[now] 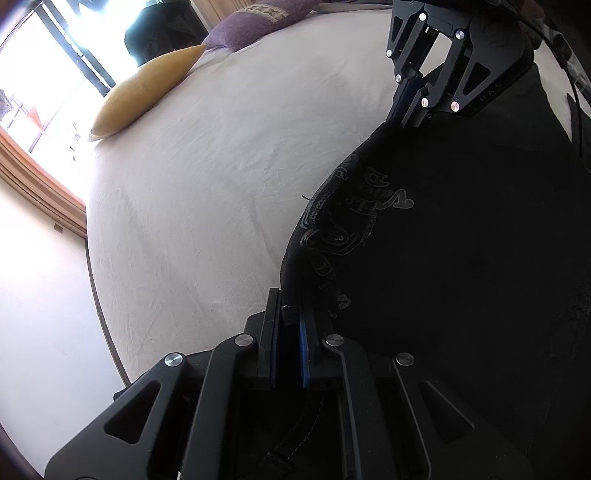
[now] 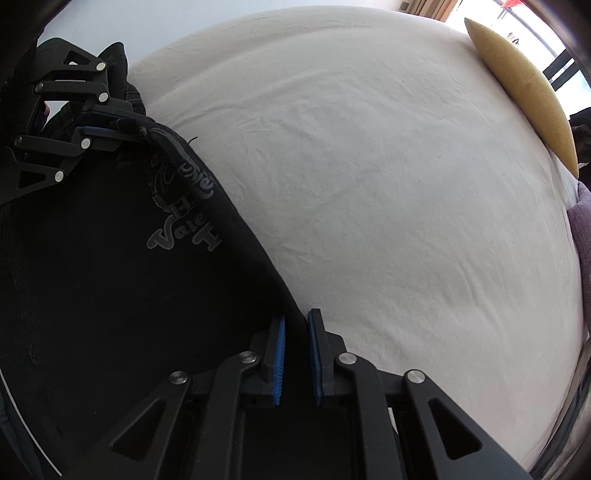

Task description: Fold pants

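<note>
Two grippers hold one pair of black pants (image 1: pixel 461 258) above a cream bedsheet (image 1: pixel 207 192). Left gripper (image 1: pixel 290 310): its two blue-padded fingers (image 1: pixel 304 347) are pressed onto a stitched corner of the dark fabric. Right gripper (image 2: pixel 297 325): two blue pads with black cloth pinched between them; seen from the left wrist camera, this same gripper (image 1: pixel 406 120) clamps the far upper corner of the garment. The pants edge runs taut between the two grips, and one grey printed logo (image 2: pixel 184 221) — ornate lettering, only partly legible — lies on the fabric just below that edge. The garment hangs at the near side of the bed, covering part of the sheet. Two pillows rest at the bed's far end — one yellow pillow (image 1: pixel 144 92) and one purple pillow (image 1: pixel 255 22), just beside each other. One bright window (image 1: pixel 40 70) stands behind them.
</note>
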A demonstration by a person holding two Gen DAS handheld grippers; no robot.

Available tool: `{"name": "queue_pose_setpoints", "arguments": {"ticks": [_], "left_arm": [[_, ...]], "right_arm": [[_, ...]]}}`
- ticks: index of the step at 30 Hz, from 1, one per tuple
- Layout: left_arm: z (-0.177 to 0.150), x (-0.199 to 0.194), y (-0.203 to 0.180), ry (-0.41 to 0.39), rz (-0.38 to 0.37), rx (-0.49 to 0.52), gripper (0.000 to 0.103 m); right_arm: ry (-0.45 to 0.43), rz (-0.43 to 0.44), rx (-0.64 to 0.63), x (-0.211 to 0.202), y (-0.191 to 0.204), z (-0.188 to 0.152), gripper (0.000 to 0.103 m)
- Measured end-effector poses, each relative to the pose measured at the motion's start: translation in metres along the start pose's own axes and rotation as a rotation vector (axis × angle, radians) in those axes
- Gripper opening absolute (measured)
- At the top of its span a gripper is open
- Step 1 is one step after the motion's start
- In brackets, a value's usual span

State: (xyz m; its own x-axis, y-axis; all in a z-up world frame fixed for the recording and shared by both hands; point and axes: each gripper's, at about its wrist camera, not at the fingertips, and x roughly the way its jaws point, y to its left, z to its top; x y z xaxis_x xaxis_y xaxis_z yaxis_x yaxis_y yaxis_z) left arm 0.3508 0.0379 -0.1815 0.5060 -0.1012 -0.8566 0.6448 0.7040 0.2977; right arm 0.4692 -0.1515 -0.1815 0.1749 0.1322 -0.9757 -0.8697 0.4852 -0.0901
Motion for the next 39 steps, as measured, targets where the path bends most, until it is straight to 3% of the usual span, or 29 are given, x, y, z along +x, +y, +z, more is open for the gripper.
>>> {"name": "queue_pose_setpoints", "arguments": {"ticks": [8,15,21,29,39], "left_arm": [[-0.006,-0.036,0.007,-0.032,0.028,-0.075,0.007],[-0.010,-0.075,0.007,-0.083,0.022,-0.104,0.007],[-0.020,-0.115,-0.021,-0.111,0.013,-0.063,0.007],[-0.040,-0.136,-0.063,-0.109,-0.011,-0.032,0.006],[-0.068,-0.150,-0.110,-0.080,-0.078,0.033,0.006]], "right_arm": [[-0.091,-0.144,0.085,-0.028,0.014,-0.015,0.003],[-0.187,-0.184,0.112,-0.069,0.044,-0.045,0.003],[-0.217,-0.194,0.102,-0.097,0.081,-0.073,0.003],[-0.203,-0.100,0.161,-0.090,0.104,-0.098,0.003],[-0.157,0.003,0.135,-0.088,0.140,-0.116,0.003]]}}
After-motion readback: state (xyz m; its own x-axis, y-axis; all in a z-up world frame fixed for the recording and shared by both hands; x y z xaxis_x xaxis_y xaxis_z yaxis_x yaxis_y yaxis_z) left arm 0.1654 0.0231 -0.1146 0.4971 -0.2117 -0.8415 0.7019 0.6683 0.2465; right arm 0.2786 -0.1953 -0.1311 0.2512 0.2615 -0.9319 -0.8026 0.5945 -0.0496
